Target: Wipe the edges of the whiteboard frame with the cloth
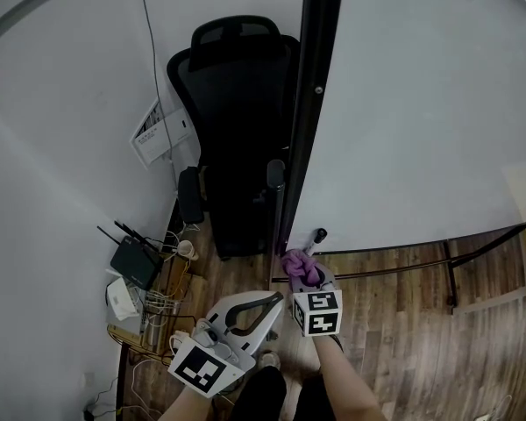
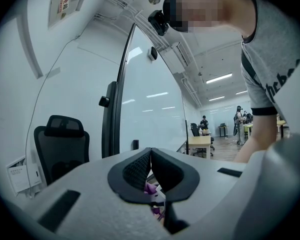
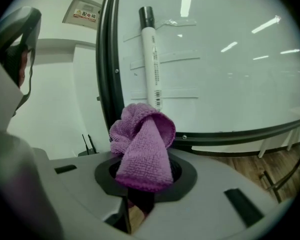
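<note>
From the head view, the right tongs [image 1: 305, 279] are clenched on a purple cloth [image 1: 298, 266]. The cloth bunches out ahead of the tips. It sits at the lower corner of the whiteboard [image 1: 421, 103], right at the foot of the black upright edge of the frame [image 1: 311, 103]. I cannot tell if it touches the frame. The left tongs [image 1: 267, 303] are just to the left of the right ones and a little lower, and they point toward them. Beyond the left tongs, past the frame, a black office chair [image 1: 237, 130] stands at the wall. A black router [image 1: 136, 261] lies further to the left of them. Under both tongs is a wooden floor [image 1: 403, 323].

In the left gripper view, the left tongs [image 2: 150, 154] are clenched with the black pads meeting at the tips, and nothing is between them. A bit of the purple cloth [image 2: 150, 188] shows through the gap under the tips. Ahead rises the frame [image 2: 119, 109] with the whiteboard [image 2: 150, 99] to its right and the office chair [image 2: 62, 144] to its left.

In the right gripper view, the right tongs [image 3: 146, 176] grasp the cloth [image 3: 142, 149], which folds over and hangs toward the camera. Right behind the cloth is the corner where the upright edge of the frame [image 3: 107, 59] meets the bottom one. Above the cloth a marker pen [image 3: 151, 59] is on the whiteboard [image 3: 230, 74], standing upright.
</note>
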